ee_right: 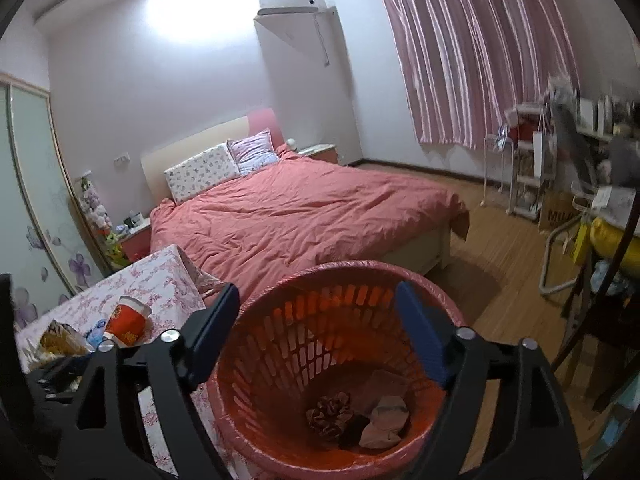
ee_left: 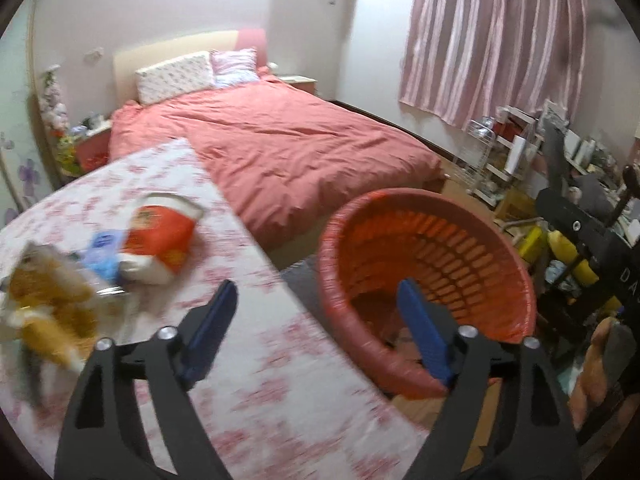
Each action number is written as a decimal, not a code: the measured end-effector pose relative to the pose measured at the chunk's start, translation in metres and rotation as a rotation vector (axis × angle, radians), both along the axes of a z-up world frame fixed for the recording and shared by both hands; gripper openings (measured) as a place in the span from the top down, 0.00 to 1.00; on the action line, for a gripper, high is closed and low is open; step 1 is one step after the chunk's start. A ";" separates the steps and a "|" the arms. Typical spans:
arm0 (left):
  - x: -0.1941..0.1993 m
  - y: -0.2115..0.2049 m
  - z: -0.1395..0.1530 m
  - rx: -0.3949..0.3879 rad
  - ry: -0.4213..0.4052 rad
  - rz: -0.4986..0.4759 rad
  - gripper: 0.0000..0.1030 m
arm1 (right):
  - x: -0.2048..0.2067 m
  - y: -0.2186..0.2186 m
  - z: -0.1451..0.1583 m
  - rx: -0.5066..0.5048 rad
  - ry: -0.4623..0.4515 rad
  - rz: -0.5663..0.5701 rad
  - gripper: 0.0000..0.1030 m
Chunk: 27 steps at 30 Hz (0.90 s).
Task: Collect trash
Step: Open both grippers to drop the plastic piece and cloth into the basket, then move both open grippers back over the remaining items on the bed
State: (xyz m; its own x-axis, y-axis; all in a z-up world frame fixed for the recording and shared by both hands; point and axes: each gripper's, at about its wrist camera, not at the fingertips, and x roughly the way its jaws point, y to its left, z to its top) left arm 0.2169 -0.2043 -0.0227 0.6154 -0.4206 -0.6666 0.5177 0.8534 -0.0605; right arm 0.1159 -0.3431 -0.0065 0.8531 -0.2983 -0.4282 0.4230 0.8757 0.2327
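A red slatted waste basket (ee_left: 436, 236) (ee_right: 288, 316) with a pink liner stands beside a table with a pink floral cloth (ee_left: 256, 360) (ee_right: 160, 276). Crumpled trash (ee_right: 360, 416) lies at its bottom. On the table lie a red paper cup (ee_left: 160, 236) (ee_right: 126, 322), a blue wrapper (ee_left: 105, 254) (ee_right: 93, 334) and a yellow snack bag (ee_left: 44, 300) (ee_right: 60, 338). My left gripper (ee_left: 318, 300) is open and empty, over the table edge and the basket rim. My right gripper (ee_right: 318, 300) is open and empty above the basket.
A bed with a red duvet (ee_left: 288, 148) (ee_right: 304, 216) fills the middle of the room. Cluttered shelves and a desk (ee_left: 560, 184) (ee_right: 580, 184) stand at the right under pink curtains. Wooden floor (ee_right: 500, 280) lies between bed and shelves.
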 end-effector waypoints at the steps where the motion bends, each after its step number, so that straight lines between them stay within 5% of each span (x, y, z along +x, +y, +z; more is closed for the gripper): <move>1: -0.003 0.010 0.003 0.007 -0.014 0.020 0.14 | 0.002 0.006 0.002 -0.010 0.005 0.010 0.18; 8: -0.007 0.087 0.013 0.032 -0.038 0.147 0.09 | 0.012 0.048 0.009 -0.015 0.043 0.114 0.17; 21: -0.016 0.264 0.011 0.033 -0.045 0.501 0.06 | 0.041 0.186 -0.008 -0.064 0.115 0.489 0.18; 27: -0.019 0.302 0.006 0.019 -0.025 0.559 0.05 | 0.053 0.230 -0.014 -0.097 0.134 0.610 0.25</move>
